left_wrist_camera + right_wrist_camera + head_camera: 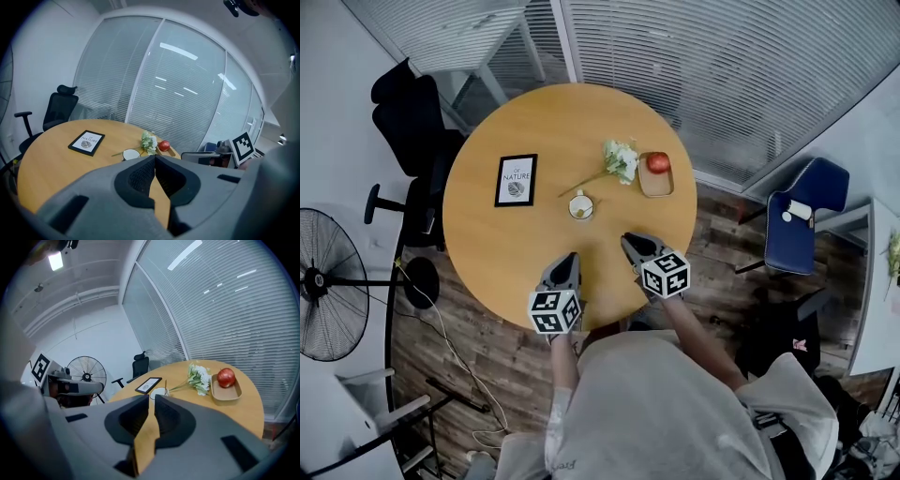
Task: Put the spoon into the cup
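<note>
A white cup (580,206) stands near the middle of the round wooden table (487,244); it also shows as the cup (131,153) and the cup (159,392). In the right gripper view a thin brown handle (165,383) rises upright from its rim, likely the spoon. My left gripper (570,255) hovers at the table's near edge, shut and empty, short of the cup. My right gripper (626,238) sits beside it to the right, jaws together with only a thin slit and nothing between them. From their own cameras, the left gripper (154,157) and the right gripper (151,398) both point toward the cup.
A framed print (516,180) lies left of the cup. White flowers (621,159) and a red apple (657,162) on a small wooden tray (655,187) lie behind it. Around the table are a black office chair (408,112), a fan (328,281) and a blue chair (802,211).
</note>
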